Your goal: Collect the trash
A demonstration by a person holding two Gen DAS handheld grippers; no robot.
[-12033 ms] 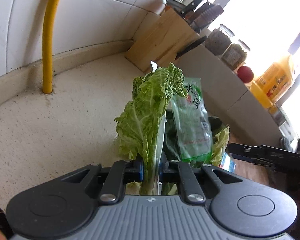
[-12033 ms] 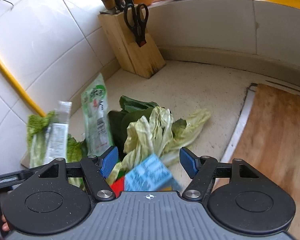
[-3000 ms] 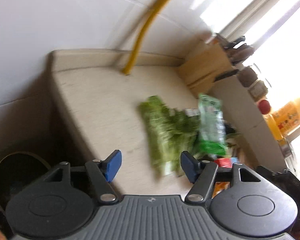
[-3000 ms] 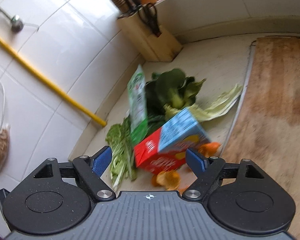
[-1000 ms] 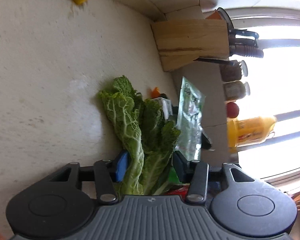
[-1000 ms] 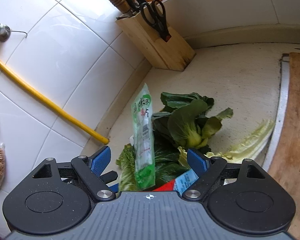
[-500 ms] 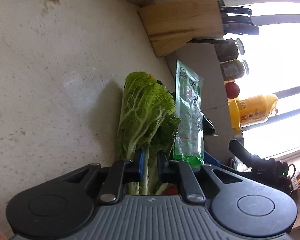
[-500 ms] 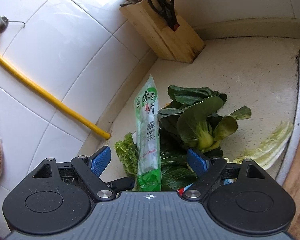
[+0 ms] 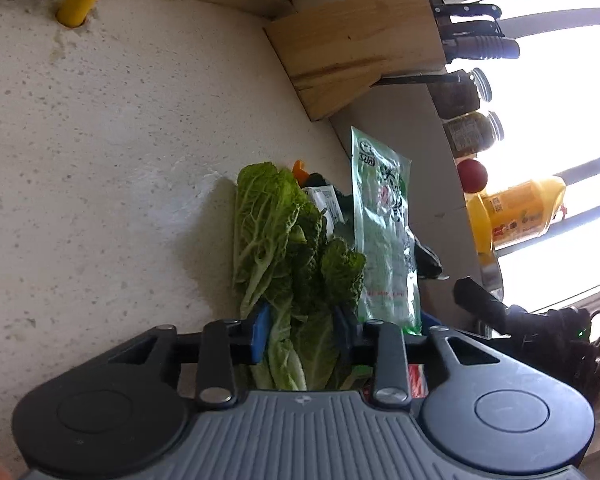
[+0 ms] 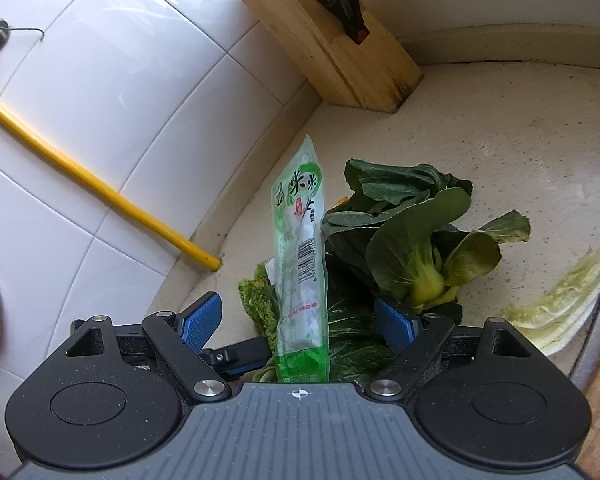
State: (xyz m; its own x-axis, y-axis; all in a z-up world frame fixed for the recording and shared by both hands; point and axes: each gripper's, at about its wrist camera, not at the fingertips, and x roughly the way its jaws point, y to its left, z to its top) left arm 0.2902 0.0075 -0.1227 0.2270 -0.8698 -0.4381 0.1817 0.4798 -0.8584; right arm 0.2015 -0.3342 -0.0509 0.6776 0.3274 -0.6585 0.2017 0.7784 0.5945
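The left claw (image 9: 302,334) is pinched on the stalk end of the napa cabbage leaves (image 9: 274,236), which lie on the speckled counter (image 9: 100,184) well in front of the wooden knife block (image 9: 356,48). Their base is hidden behind the claw's body. The green plastic wrapper (image 10: 302,276) leans up just beside the leaves, on the side away from the yellow pipe (image 10: 100,188). The right claw (image 10: 300,320) is spread wide around the wrapper's lower end, touching nothing. Bok choy (image 10: 416,240) sits between wrapper and block; a red carton (image 9: 416,380) barely peeks out.
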